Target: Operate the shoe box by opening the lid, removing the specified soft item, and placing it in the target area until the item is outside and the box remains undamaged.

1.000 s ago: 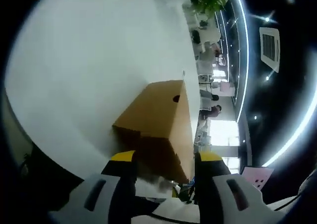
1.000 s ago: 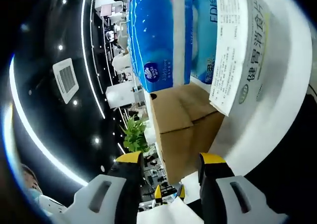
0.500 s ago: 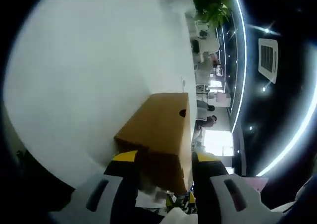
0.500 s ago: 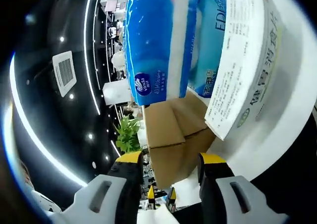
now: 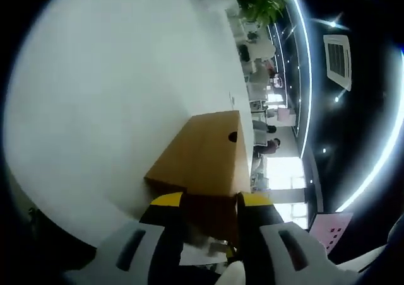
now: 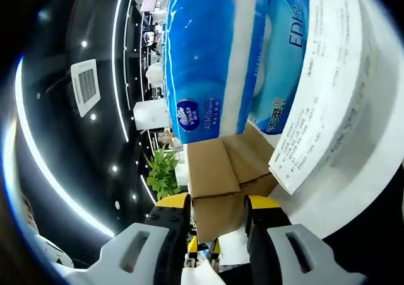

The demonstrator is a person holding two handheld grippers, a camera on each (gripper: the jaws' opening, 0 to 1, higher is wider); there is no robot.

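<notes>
Shoe box (image 5: pixel 208 152): both grippers' jaws narrowed around it.

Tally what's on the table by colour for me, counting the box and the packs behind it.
Brown: 1, the shoe box
Blue: 2, the tissue packs
White: 1, the printed carton
Total: 4

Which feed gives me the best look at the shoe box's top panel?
The left gripper view: the shoe box shows its broad brown panel with a round hole. In the right gripper view the box is partly covered by blue tissue packs.
</notes>
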